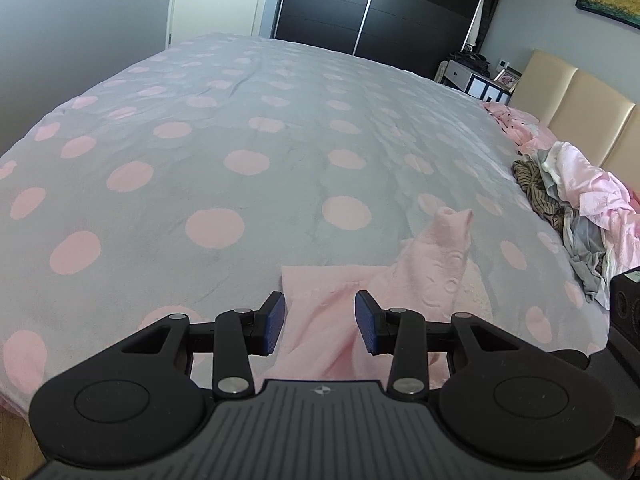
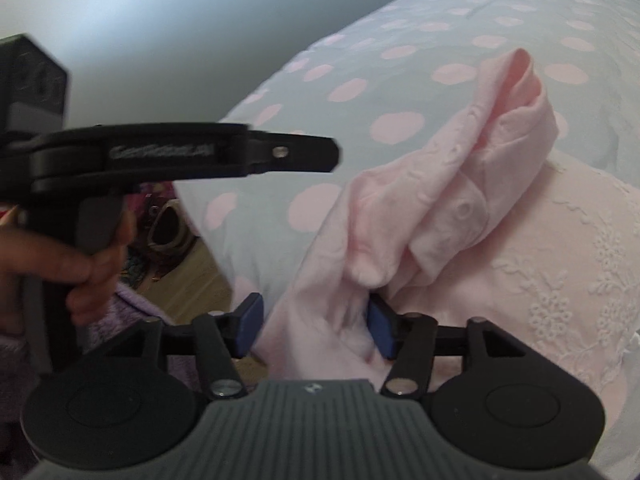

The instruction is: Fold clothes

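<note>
A pale pink embroidered garment (image 1: 400,292) lies rumpled at the near edge of the bed, one sleeve bunched and pointing up. It also shows in the right wrist view (image 2: 480,184), with a buttoned cuff folded over the body. My left gripper (image 1: 320,322) is open just above the garment's near edge, cloth showing between its blue pads. My right gripper (image 2: 314,326) is open with a fold of the pink cloth lying between its pads. The left gripper, held in a hand, shows side-on in the right wrist view (image 2: 180,156).
The bed (image 1: 240,140) has a grey cover with pink dots. A pile of mixed clothes (image 1: 580,208) lies at the right by the beige headboard (image 1: 580,100). A black speaker (image 1: 626,304) stands at the right edge. Floor clutter (image 2: 168,236) lies beyond the bed corner.
</note>
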Motion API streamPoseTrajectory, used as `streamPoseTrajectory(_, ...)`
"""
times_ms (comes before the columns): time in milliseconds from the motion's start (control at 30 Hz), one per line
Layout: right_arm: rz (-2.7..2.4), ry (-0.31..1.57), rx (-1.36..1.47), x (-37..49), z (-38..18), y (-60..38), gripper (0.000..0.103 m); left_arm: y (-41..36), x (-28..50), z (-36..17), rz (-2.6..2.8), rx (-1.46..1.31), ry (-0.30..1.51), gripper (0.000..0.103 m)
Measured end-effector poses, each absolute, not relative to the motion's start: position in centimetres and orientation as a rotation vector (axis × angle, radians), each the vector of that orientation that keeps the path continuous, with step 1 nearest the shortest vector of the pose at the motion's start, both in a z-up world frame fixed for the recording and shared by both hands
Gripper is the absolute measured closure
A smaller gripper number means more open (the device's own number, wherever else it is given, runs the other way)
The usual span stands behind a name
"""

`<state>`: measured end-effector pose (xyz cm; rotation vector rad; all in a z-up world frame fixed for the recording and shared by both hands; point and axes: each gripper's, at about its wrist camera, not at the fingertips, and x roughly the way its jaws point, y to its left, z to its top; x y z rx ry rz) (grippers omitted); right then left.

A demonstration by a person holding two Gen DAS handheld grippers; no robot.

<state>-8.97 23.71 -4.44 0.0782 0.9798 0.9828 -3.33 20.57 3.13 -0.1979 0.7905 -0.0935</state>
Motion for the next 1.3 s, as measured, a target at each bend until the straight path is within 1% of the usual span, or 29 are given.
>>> streamPoseTrajectory(100,1.02,0.957,0.074,-10.4,-3.7,23.1,0.034,19.9,-3.6,3.8,-0.128,-0.191,0.78,0.067)
streamPoseTrajectory(233,1.006,0.899,0.015,-12.9,-2.6,21.9,0.034,18.7,-4.0,5.2,-0.176,-0.161,0.759,0.067)
streamPoseTrajectory(300,0.94,0.854,-0.057,-14.2,-1.9,21.1,0.034,17.9,-4.1,5.5,-0.205,-0.137,0.76,0.067)
streamPoseTrajectory(433,0.783,0.804,-0.169,-16.3,-1.6,19.3,0.035,16.2,-3.9,4.6,-0.238,-0.061,0.8,0.067)
streamPoseTrajectory(467,0.746,0.8,-0.185,-16.6,-1.7,18.9,0.037,15.8,-3.8,4.2,-0.244,-0.044,0.816,0.067)
streamPoseTrajectory(533,0.678,0.805,-0.197,-17.1,-2.6,17.5,0.045,15.8,-3.5,2.8,-0.232,-0.031,0.858,0.067)
streamPoseTrajectory(567,0.65,0.814,-0.207,-16.8,-3.2,17.4,0.054,15.8,-3.4,2.1,-0.225,-0.025,0.88,0.067)
streamPoseTrajectory(600,0.623,0.824,-0.216,-16.5,-3.7,17.3,0.06,15.8,-3.3,1.4,-0.219,-0.019,0.901,0.067)
streamPoseTrajectory(633,0.609,0.833,-0.21,-16.2,-4.1,16.8,0.06,15.8,-3.2,0.7,-0.212,-0.012,0.922,0.067)
streamPoseTrajectory(667,0.592,0.839,-0.196,-16.0,-4.7,16.6,0.06,15.9,-3.1,0.0,-0.206,-0.006,0.944,0.069)
streamPoseTrajectory(767,0.549,0.828,-0.173,-15.9,-6.1,16.4,0.06,15.9,-2.7,-2.1,-0.185,0.013,1.008,0.069)
streamPoseTrajectory(867,0.57,0.834,-0.215,-15.9,-7.9,17.5,0.06,15.9,-2.3,-4.2,-0.165,0.032,1.071,0.069)
streamPoseTrajectory(933,0.588,0.844,-0.235,-15.7,-9.0,17.8,0.059,15.9,-2.1,-5.6,-0.151,0.044,1.114,0.067)
streamPoseTrajectory(1033,0.607,0.851,-0.24,-15.4,-9.8,17.5,0.055,16.1,-1.8,-6.4,-0.148,0.026,1.131,0.066)
streamPoseTrajectory(1167,0.611,0.846,-0.199,-15.2,-9.2,16.1,0.054,16.3,-2.5,-5.6,-0.144,0.022,1.099,0.066)
streamPoseTrajectory(1200,0.603,0.845,-0.18,-15.2,-8.9,15.5,0.052,16.4,-2.9,-5.0,-0.144,0.023,1.07,0.066)
streamPoseTrajectory(1267,0.582,0.839,-0.141,-15.1,-8.2,14.4,0.05,16.8,-3.6,-3.7,-0.141,0.011,0.995,0.066)
streamPoseTrajectory(1300,0.558,0.831,-0.118,-15.0,-8.0,13.9,0.047,17.1,-3.9,-3.0,-0.139,-0.002,0.95,0.064)
